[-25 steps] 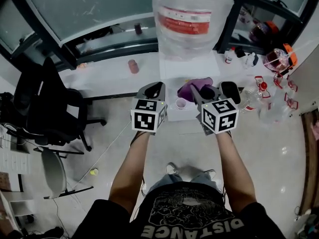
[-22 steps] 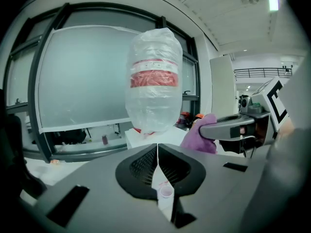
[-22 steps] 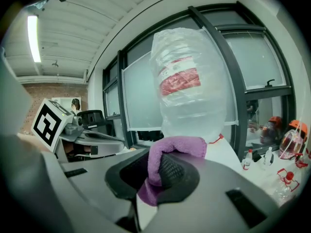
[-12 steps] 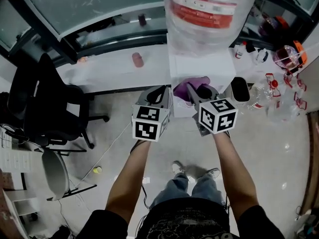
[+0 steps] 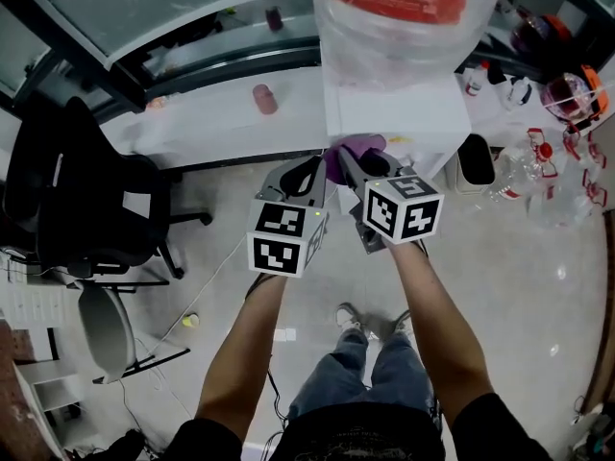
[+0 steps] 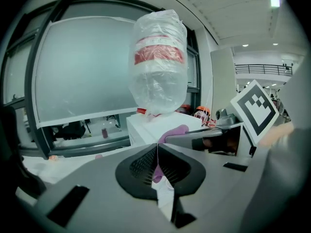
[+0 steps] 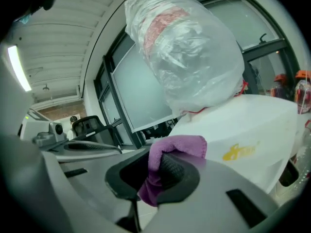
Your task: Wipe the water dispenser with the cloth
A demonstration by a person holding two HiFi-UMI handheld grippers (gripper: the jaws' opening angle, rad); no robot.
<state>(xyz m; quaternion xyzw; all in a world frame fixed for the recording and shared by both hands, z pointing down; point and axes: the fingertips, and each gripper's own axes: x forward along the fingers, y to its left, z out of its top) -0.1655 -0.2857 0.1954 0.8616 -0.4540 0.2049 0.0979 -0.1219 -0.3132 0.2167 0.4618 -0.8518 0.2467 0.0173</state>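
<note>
The white water dispenser [image 5: 394, 113] stands ahead, topped by a large bottle [image 5: 408, 17] wrapped in clear plastic. My right gripper [image 5: 360, 166] is shut on a purple cloth [image 5: 348, 152], which sits at the dispenser's front upper edge. In the right gripper view the cloth [image 7: 177, 144] folds over the jaws of the right gripper [image 7: 155, 171], with the dispenser's white side [image 7: 243, 130] close beyond. My left gripper [image 5: 303, 176] hangs just left of it, apart from the dispenser. Its jaws meet with nothing between them in the left gripper view [image 6: 157, 152].
A black office chair [image 5: 77, 200] stands at the left. A black bin [image 5: 474, 161] and several plastic bottles [image 5: 538, 171] crowd the floor right of the dispenser. A pink cup [image 5: 262, 99] sits on the white window ledge [image 5: 192, 123] behind.
Both grippers have moved forward and a little left toward the dispenser. The cloth now sits at the dispenser's front top edge instead of below it.
</note>
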